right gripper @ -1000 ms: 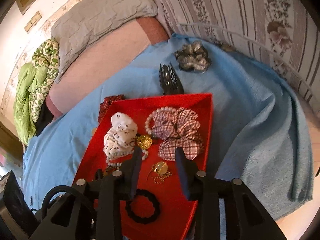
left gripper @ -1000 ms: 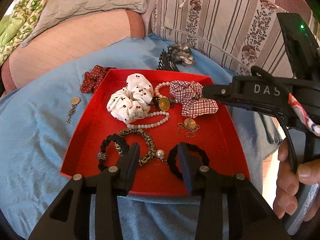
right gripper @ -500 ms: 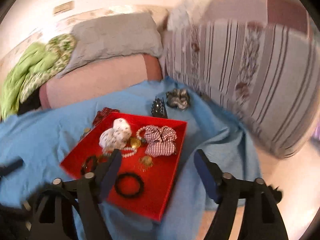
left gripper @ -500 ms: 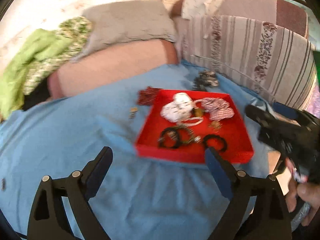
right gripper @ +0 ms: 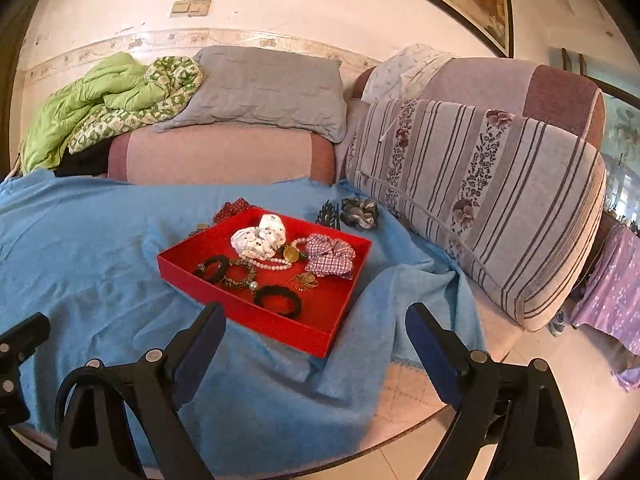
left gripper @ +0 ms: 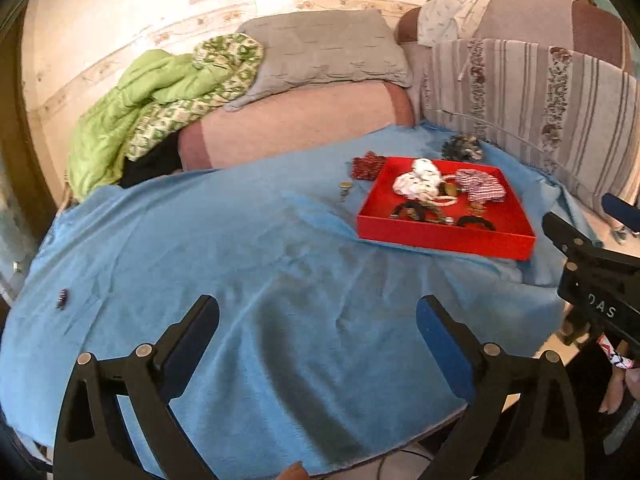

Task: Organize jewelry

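— What fills most of the view?

— A blue blanket (left gripper: 248, 264) spread over a low surface, with sofa cushions behind it: a striped floral cushion (right gripper: 492, 196) on the right, a grey pillow (right gripper: 264, 88) at the back and a green quilt (left gripper: 148, 96) heaped at the far left

— And the jewelry?

— In a red tray (right gripper: 280, 326) that sits on the blanket toward the right side. Inside lie a white spotted scrunchie (right gripper: 260, 237), a checked scrunchie (right gripper: 330, 258), a bead necklace with a gold pendant (right gripper: 289, 255), a patterned bracelet (right gripper: 236, 274) and two black hair ties, one (right gripper: 278, 300) close to the near wall

— Anything still outside the tray?

— Yes. A dark red scrunchie (left gripper: 366, 165) touches its far left corner, a grey scrunchie (right gripper: 359, 212) and a black hair comb (right gripper: 329, 213) lie just behind it, and a small gold earring (left gripper: 345, 189) lies on the blanket to its left

— How does the left gripper (left gripper: 318, 322) stand?

— Released, jaws spread wide and opening further, nothing between them but bare blanket, well apart from the tray

— The right gripper (right gripper: 316, 330)?

— The same: jaws wide and opening, empty, with the tray's near corner seen between them but not touched. In the left wrist view it shows at the right edge, with fingers of a hand (left gripper: 624, 388) below it
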The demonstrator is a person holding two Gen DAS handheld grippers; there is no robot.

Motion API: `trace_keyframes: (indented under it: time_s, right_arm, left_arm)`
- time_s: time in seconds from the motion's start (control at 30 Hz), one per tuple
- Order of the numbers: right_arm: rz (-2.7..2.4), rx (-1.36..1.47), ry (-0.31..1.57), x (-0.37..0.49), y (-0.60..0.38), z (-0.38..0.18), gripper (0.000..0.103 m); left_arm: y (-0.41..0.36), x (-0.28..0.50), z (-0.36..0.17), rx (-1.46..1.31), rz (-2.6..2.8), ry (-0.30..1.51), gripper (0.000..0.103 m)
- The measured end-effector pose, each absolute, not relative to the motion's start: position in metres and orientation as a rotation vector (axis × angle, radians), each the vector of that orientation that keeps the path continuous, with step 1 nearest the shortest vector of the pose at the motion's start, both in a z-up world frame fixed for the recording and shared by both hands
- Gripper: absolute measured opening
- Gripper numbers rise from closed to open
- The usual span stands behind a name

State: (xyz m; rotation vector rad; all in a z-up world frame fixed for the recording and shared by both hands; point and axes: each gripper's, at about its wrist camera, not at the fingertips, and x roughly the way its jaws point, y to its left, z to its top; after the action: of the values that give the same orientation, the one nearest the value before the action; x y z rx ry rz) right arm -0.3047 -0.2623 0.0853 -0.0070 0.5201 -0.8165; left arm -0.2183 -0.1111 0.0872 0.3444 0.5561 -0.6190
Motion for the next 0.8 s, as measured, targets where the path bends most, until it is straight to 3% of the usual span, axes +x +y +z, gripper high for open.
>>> trace_keyframes:
  time_s: [0.8]
  right_arm:
    - [-0.808,-0.013,0.565,-0.29,-0.258,0.075,0.094]
  left_arm:
    - [-0.125,-0.214,0.076,0.418,-0.569,0.56,0.099]
